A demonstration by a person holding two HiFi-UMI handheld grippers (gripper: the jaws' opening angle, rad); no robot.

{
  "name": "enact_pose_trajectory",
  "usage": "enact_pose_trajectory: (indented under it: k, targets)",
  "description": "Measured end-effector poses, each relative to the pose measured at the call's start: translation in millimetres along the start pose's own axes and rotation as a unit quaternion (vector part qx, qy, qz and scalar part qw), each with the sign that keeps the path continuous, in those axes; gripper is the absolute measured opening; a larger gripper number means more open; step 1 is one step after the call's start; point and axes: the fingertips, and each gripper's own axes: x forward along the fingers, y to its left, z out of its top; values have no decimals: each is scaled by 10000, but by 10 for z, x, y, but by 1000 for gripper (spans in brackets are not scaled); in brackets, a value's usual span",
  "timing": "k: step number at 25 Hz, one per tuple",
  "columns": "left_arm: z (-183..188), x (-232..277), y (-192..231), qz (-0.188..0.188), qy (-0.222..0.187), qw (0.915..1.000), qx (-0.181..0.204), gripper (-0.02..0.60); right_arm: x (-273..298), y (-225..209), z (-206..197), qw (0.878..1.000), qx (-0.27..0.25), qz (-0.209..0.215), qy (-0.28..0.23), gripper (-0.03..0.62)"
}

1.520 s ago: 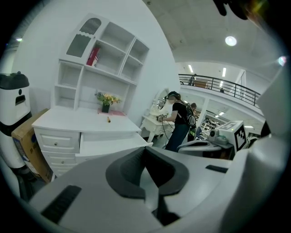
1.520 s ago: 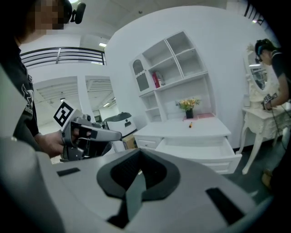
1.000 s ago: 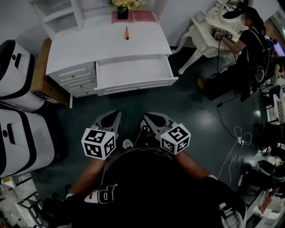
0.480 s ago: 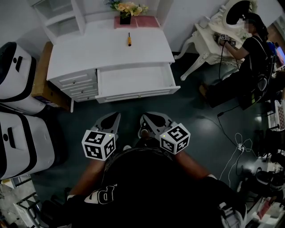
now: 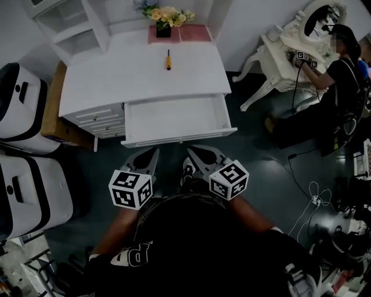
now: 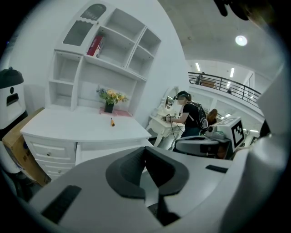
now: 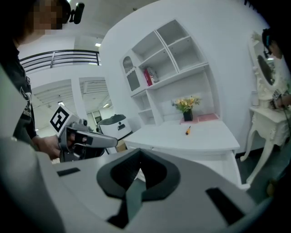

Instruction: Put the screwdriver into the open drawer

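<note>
On the tabletop (image 5: pixel 116 75): one screwdriver (image 5: pixel 168 59), one vase of flowers (image 5: pixel 164 22). Under the tabletop: one open drawer (image 5: pixel 174 119), three shut small drawers (image 5: pixel 99 120). Before the tabletop: one left hand-held gripper (image 5: pixel 153 152), one right hand-held gripper (image 5: pixel 191 152).

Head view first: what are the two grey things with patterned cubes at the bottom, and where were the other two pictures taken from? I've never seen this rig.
There is no robot here. A person wears a camera on the head, looking down, and holds a pair of hand-operated tongs in each hand. The grey pieces are the left tongs and the right tongs; the patterned cubes are part of them. The other two pictures come from small cameras riding on each pair, looking along its jaws. Both pairs are shut and hold nothing. Ahead stands a white desk with its drawer pulled open. On the desktop lies a screwdriver, with flowers behind it by the wall. The screwdriver is not yet picked up.
</note>
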Motion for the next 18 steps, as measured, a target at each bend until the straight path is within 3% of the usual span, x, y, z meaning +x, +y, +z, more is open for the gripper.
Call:
enact_pose_trajectory:
  k: [18]
  targets:
    - [777, 972, 257, 597, -32, 9982, -95, 11, 444, -1187, 657, 9989, -29, 473, 7, 9]
